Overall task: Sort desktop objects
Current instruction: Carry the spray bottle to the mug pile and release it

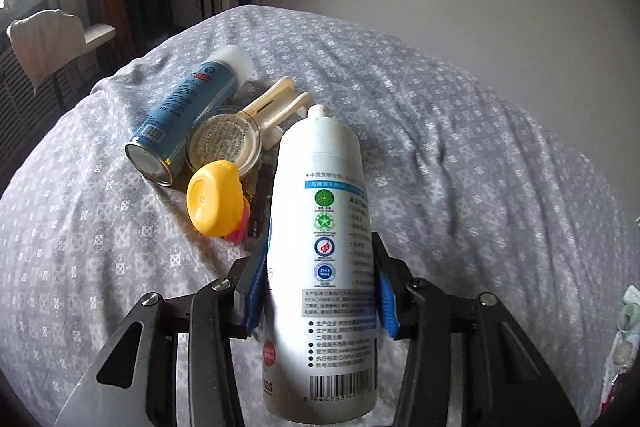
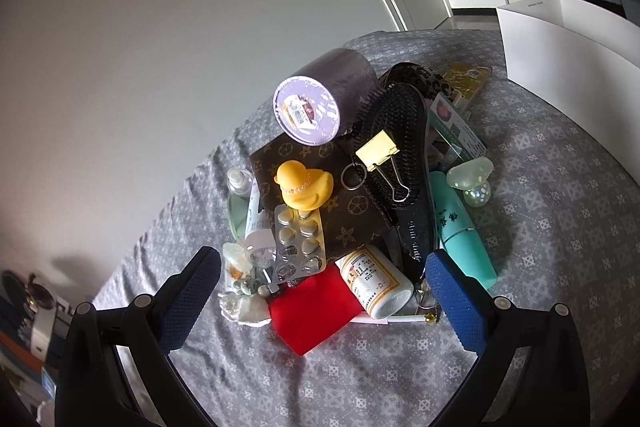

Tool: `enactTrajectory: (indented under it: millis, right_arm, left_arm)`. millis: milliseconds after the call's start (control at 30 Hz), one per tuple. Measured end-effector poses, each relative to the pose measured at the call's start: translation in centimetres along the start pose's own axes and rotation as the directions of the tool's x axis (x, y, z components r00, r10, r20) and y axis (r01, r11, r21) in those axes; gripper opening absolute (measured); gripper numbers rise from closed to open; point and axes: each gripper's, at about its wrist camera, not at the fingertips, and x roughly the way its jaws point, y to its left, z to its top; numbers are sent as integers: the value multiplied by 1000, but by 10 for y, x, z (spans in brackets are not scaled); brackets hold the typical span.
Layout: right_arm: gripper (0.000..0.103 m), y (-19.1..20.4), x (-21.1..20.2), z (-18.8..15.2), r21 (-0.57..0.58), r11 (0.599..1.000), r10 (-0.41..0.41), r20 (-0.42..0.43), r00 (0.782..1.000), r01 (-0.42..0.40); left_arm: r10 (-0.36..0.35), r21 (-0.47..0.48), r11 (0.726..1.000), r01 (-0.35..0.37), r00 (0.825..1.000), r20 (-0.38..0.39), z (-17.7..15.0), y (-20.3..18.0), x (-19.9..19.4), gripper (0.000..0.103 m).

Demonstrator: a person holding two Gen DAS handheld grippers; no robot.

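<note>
In the left wrist view, a blue aerosol can (image 1: 188, 115) lies on its side at the far left of the grey patterned bedspread (image 1: 460, 147), with a clear round jar (image 1: 224, 141) just right of it, a cream plastic clip (image 1: 276, 111) behind that, and a yellow rubber duck (image 1: 218, 199) nearer the camera. Right of the duck, the left hand-held gripper (image 1: 320, 291) is clamped on a white spray bottle (image 1: 324, 267), its blue pads pressing both sides of the label, nozzle pointing away.

To place the bottle well, I judge it should be carried clear of the duck and jar, lowered next to the aerosol can as a like item, and released only once it rests on the cloth, since the soft surface may let it roll.

In the right wrist view, the right hand-held gripper (image 2: 324, 291) hangs wide apart and empty above a crowded pile: a pill blister (image 2: 298, 241), red pouch (image 2: 312, 307), white medicine bottle (image 2: 374, 281), black hairbrush (image 2: 394, 147) and teal tube (image 2: 460, 227).
</note>
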Motion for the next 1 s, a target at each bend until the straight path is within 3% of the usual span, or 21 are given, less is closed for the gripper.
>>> enactTrajectory:
  millis: [233,433,533,667,833,933,1000]
  right_arm:
    - [103,-13,-7,2,80,993,85,14,996,-86]
    - [103,-19,-13,4,115,983,141,32,989,-144]
    - [103,-23,-14,5,136,976,167,38,985,-170]
    - [103,-27,-18,6,152,967,199,50,979,-204]
    - [103,-31,-19,7,169,957,228,54,972,-234]
    - [103,-32,-18,8,177,950,254,49,966,-258]
    - [103,-32,-17,8,180,949,256,51,965,-261]
  left_arm:
    - [-104,155,982,104,995,-8,-22,-49,-54,43]
    - [-241,203,947,248,969,-57,-38,-133,-91,43]
    - [-307,281,904,323,947,-100,-55,-201,-106,43]
    - [-366,385,827,410,912,-185,-94,-305,-119,43]
    - [-435,437,742,508,861,-262,-128,-423,-132,43]
    - [-454,474,701,533,846,-279,-132,-478,-131,43]
    - [-457,480,688,544,839,-295,-129,-514,-127,43]
